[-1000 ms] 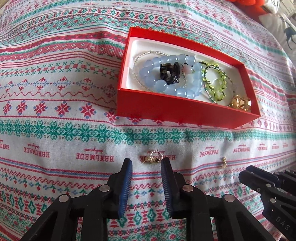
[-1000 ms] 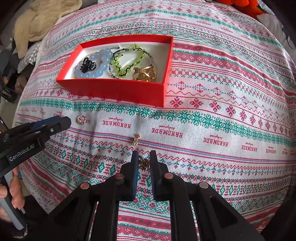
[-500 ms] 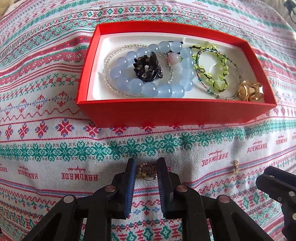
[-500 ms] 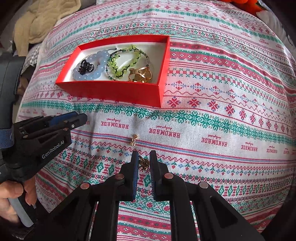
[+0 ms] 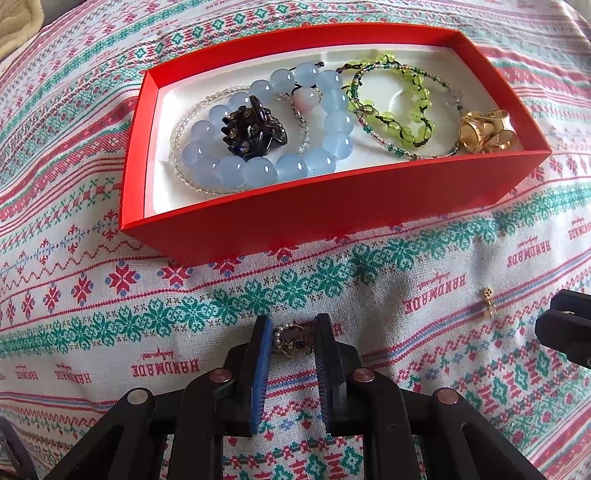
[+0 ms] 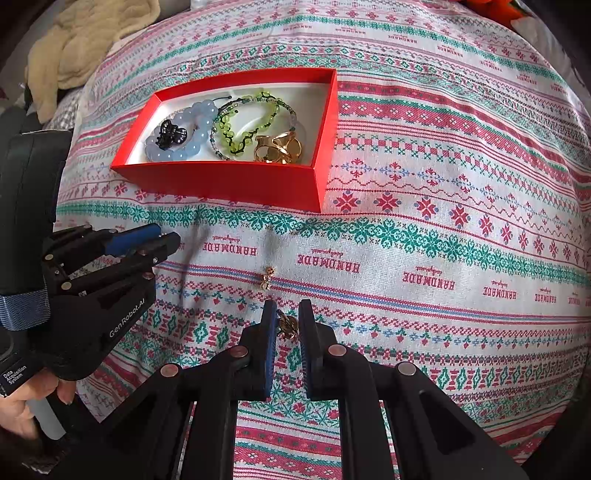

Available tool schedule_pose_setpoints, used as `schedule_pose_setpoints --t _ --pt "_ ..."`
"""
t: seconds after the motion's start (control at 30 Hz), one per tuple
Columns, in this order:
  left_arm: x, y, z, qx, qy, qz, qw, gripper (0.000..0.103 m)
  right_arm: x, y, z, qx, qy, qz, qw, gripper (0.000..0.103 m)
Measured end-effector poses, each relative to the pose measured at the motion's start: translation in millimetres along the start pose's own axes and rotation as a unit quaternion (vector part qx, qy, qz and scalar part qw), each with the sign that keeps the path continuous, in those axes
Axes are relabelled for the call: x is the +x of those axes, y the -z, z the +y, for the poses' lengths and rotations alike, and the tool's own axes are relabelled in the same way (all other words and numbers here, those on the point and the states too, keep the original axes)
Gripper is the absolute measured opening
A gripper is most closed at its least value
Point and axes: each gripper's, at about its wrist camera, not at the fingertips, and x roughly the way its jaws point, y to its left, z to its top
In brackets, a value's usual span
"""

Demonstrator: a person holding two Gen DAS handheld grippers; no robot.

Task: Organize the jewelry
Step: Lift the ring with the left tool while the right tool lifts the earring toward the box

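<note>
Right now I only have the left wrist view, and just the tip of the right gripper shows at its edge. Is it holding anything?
Observer: Yes, the right gripper is shut on a small gold piece.
Operator: Where is the loose earring relative to it?
Observer: The earring lies on the cloth just beyond its fingertips, untouched.
Operator: Anything past the red box?
Observer: Something orange sits at the cloth's far edge.
</note>
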Motion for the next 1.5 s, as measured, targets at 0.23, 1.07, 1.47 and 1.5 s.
schedule_pose_setpoints --t 0.23,1.07,1.47,1.5 --pt "-6.2 2.6 9.3 -0.011 0.011 -0.004 0.9999 0.010 -3.1 -3.8 -2.9 0.001 -0.002 -0.004 1.000 0.012" --pt "-9.2 24.8 -3.6 0.102 -0.015 -0.004 0.9947 0.031 -4.8 -5.3 -3.3 0.001 -0.012 -0.002 1.000 0.012" --pt "-13.6 24.5 4.6 0.083 -0.001 -0.009 0.9965 0.015 -5.3 -5.8 -3.5 0.001 -0.013 -0.004 1.000 0.012" --pt "-23.2 22.8 9.8 0.081 0.001 -0.011 0.9967 0.015 -5.8 -5.8 -4.1 0.002 -0.014 -0.005 1.000 0.012"
